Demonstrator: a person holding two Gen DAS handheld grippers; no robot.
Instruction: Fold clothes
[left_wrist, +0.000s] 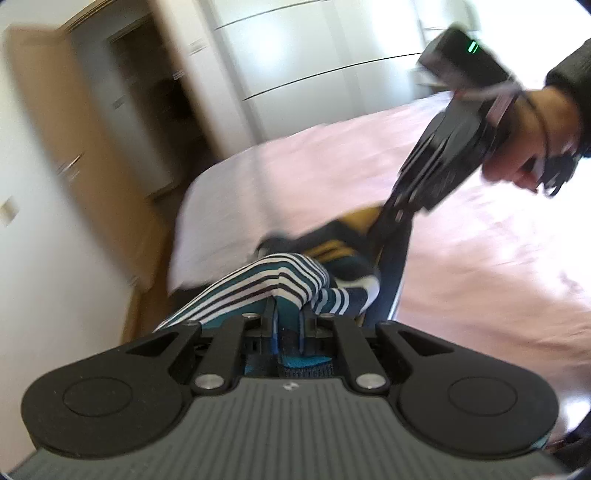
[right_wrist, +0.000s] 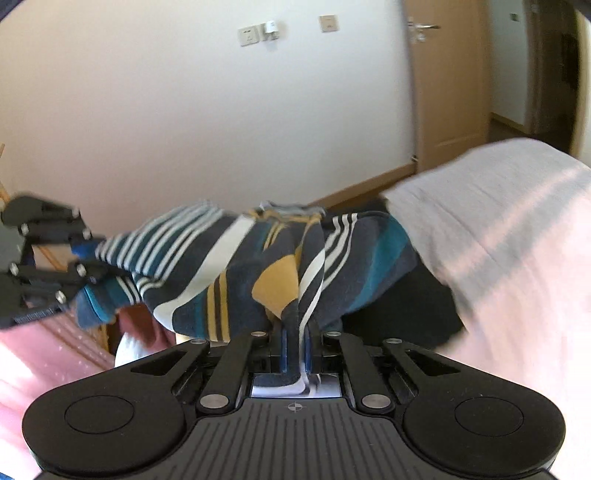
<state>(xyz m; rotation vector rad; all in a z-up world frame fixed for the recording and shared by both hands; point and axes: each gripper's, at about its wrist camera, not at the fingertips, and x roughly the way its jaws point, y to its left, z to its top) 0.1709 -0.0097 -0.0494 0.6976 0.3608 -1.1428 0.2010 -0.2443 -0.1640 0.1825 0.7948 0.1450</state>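
1. The left gripper (left_wrist: 284, 317) is clamped on a striped edge of the striped garment (right_wrist: 266, 266).
2. The right gripper (right_wrist: 295, 343) pinches another fold of it, fingers closed.
3. The garment, in navy, teal, white and mustard, hangs bunched between both grippers above the near edge of the bed (right_wrist: 498, 236).
4. A hand (left_wrist: 535, 133) grips the right tool.

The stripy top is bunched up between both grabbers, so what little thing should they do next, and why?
Probably draw the two grippers apart to stretch it flat. The navy, teal, white and mustard striped knit top hangs crumpled in the air, with the left gripper and the right gripper each shut on a bit of it, jaws pinching fabric. It looks too bunched to fold neatly on the pale pink bed sheet.
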